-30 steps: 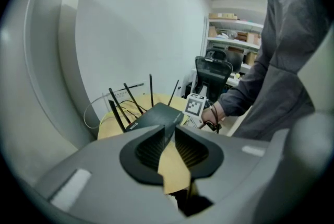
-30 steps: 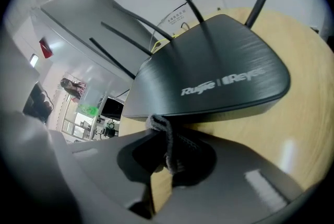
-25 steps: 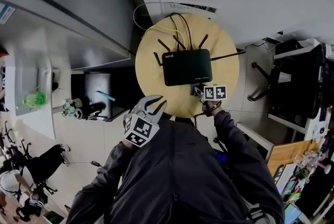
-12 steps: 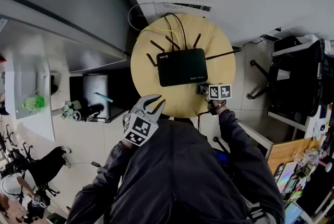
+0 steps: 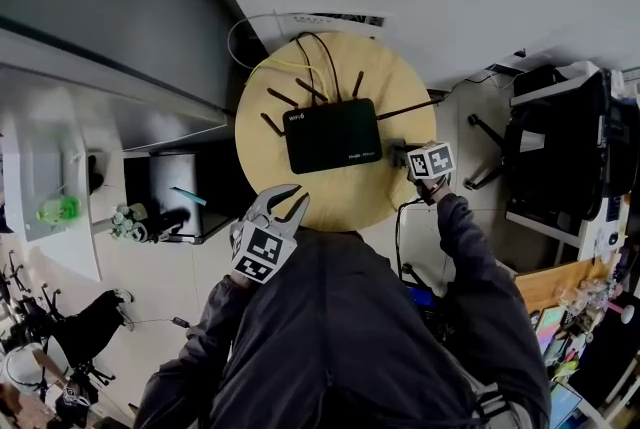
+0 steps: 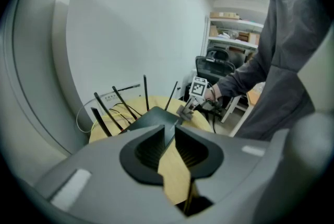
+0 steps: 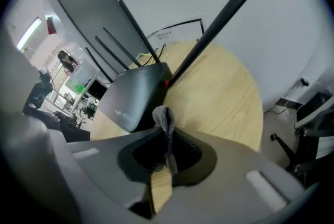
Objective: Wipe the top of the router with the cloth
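Note:
The black router point(image 5: 330, 135) lies flat in the middle of the round wooden table point(image 5: 400, 97), its antennas point(image 7: 209, 35) fanned out at the back. My right gripper point(image 5: 403, 157) hovers just off the router's front right corner and is shut on a small grey cloth point(image 7: 164, 116), which sticks up between the jaws point(image 7: 166, 134). From there the router point(image 7: 133, 95) lies ahead and to the left. My left gripper point(image 5: 288, 202) hangs at the table's near left edge, open and holding nothing; its jaws point(image 6: 168, 126) point across the router point(image 6: 151, 116) toward the right gripper point(image 6: 187, 109).
Yellow and black cables point(image 5: 300, 62) run from the router's back to a wall strip point(image 5: 320, 18). A dark chair point(image 5: 550, 147) stands right of the table. A grey cabinet point(image 5: 110, 37) and low shelves point(image 5: 170, 197) are on the left.
My right gripper has moved with the cloth from below the router's front edge out to the right of its front corner. The left gripper has hardly moved.

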A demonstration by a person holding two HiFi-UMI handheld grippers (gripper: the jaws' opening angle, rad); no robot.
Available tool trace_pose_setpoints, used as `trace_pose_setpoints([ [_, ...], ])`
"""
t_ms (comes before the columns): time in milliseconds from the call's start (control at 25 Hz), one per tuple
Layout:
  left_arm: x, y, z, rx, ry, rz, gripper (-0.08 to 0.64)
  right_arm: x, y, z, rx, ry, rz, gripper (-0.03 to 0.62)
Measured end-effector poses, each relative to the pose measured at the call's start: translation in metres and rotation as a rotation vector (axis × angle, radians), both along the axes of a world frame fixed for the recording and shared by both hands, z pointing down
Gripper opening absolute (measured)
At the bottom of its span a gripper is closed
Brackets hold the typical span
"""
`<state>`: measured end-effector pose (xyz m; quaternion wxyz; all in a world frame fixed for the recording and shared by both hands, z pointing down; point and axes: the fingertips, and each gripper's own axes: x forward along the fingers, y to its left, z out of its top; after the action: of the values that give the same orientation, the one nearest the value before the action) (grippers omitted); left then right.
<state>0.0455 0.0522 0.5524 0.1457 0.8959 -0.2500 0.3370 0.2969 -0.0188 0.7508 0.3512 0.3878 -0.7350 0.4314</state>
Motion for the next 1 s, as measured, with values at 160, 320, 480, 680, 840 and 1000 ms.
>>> trace_pose_setpoints([
  [160, -0.003, 0.000, -0.001, 0.001, -0.013, -0.015, 0.067, -0.001, -0.043, -0.001, 0.051, 0.008, -0.006, 0.025],
  [320, -0.007, 0.000, -0.004, 0.002, -0.027, -0.040, 0.067, -0.017, -0.066, 0.005, 0.068, 0.013, -0.062, 0.025],
  [480, -0.016, 0.003, -0.007, -0.001, -0.033, -0.072, 0.067, -0.029, -0.069, 0.013, 0.056, -0.009, -0.089, 0.025],
  [680, -0.021, 0.006, -0.007, -0.001, -0.031, -0.083, 0.067, -0.035, -0.069, 0.014, 0.048, -0.095, -0.076, 0.023],
  [840, -0.020, 0.007, -0.009, 0.005, -0.034, -0.058, 0.067, -0.037, -0.059, 0.013, 0.034, -0.137, -0.071, 0.023],
  [1000, -0.019, 0.010, -0.005, -0.008, -0.028, -0.047, 0.067, -0.038, -0.042, 0.012, 0.025, -0.144, -0.079, 0.023],
])
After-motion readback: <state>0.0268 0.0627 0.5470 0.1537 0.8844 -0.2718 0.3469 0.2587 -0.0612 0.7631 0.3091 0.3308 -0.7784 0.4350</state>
